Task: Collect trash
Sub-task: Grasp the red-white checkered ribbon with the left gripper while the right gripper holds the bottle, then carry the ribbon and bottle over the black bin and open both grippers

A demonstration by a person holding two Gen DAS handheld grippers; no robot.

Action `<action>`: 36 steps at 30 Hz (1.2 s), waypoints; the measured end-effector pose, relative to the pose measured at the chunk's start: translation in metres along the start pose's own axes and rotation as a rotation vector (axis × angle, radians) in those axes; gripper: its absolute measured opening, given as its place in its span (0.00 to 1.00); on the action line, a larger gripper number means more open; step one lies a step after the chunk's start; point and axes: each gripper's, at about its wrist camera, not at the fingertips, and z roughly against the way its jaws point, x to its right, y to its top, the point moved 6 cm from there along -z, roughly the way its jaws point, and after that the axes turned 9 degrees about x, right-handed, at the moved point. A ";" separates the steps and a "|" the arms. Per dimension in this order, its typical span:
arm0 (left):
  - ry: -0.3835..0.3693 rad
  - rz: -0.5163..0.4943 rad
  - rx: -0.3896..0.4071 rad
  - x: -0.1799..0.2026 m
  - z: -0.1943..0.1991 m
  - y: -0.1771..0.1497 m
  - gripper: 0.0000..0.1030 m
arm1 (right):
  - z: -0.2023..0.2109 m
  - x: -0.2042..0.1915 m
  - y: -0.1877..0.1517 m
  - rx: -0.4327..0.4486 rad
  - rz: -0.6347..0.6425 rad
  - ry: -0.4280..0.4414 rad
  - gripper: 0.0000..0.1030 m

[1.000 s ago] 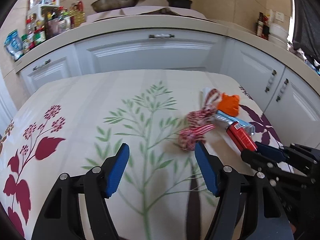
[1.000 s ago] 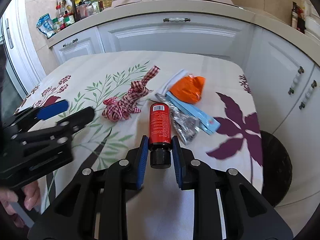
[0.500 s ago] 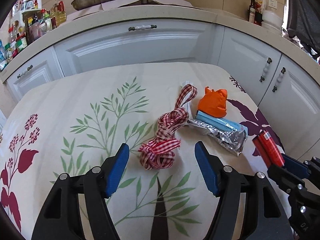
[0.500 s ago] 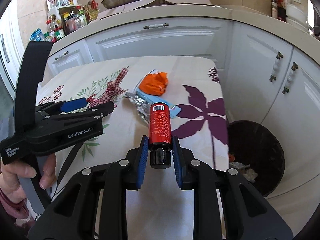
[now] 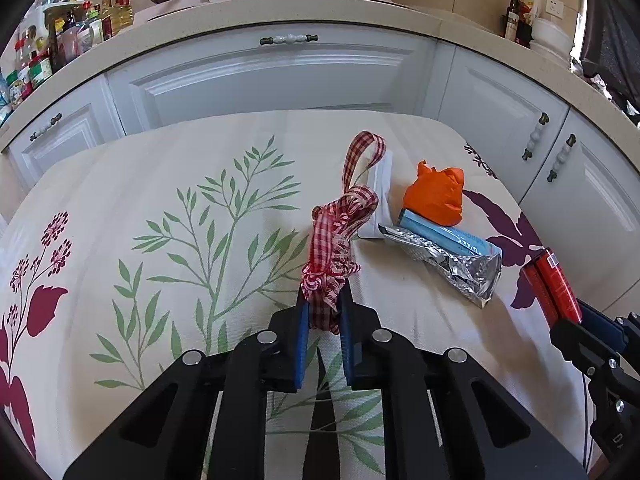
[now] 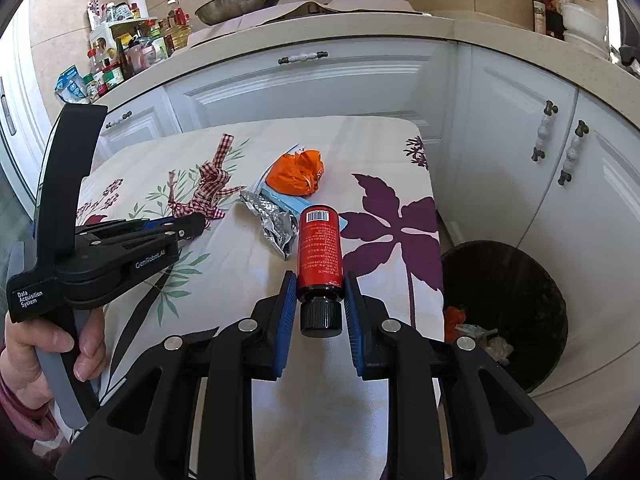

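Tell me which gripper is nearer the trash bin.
Right. The right gripper, holding the red tube, is over the table edge beside the trash bin; the left gripper, closing on the checked ribbon, is farther across.

Red-checked ribbon (image 5: 336, 240), bunched, near end pinched between my left pads as they close; its loop trails up over the cloth. Red tube (image 6: 321, 248), black cap toward me, clamped in my right. Orange wad (image 5: 435, 196), blue packet (image 5: 452, 236) and foil wrapper (image 5: 452, 266) lie touching.

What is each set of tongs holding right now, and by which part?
The left tongs are closing on the near end of the red-checked fabric ribbon. The right tongs clamp the red plastic tube just above its black cap.
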 end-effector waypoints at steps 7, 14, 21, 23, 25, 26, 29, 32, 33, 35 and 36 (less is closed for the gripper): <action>0.011 0.007 0.005 -0.006 0.000 0.000 0.11 | 0.002 0.002 0.001 0.008 -0.004 -0.007 0.23; 0.016 -0.003 0.023 -0.008 0.009 -0.002 0.11 | 0.005 0.001 0.004 0.019 -0.006 -0.013 0.23; 0.024 -0.008 0.040 -0.014 0.026 -0.007 0.11 | 0.013 -0.001 0.007 0.042 -0.005 -0.027 0.23; 0.029 -0.004 0.047 -0.017 0.033 -0.008 0.11 | 0.015 -0.002 0.009 0.048 -0.003 -0.031 0.23; 0.036 -0.005 0.056 -0.020 0.039 -0.007 0.11 | 0.018 -0.004 0.010 0.056 -0.001 -0.034 0.23; 0.040 -0.005 0.061 -0.020 0.042 -0.007 0.11 | 0.020 -0.004 0.011 0.060 0.000 -0.035 0.23; 0.046 -0.003 0.073 -0.024 0.049 -0.006 0.11 | 0.025 -0.005 0.013 0.071 0.001 -0.040 0.23; 0.053 0.001 0.087 -0.026 0.059 -0.006 0.11 | 0.031 -0.006 0.016 0.088 0.000 -0.049 0.23; 0.054 0.002 0.093 -0.027 0.062 -0.005 0.11 | 0.033 -0.006 0.017 0.093 0.001 -0.053 0.23; 0.058 0.009 0.109 -0.028 0.070 -0.004 0.11 | 0.038 -0.006 0.019 0.107 0.000 -0.061 0.23; 0.058 0.010 0.114 -0.028 0.073 -0.004 0.11 | 0.040 -0.007 0.019 0.111 0.000 -0.063 0.23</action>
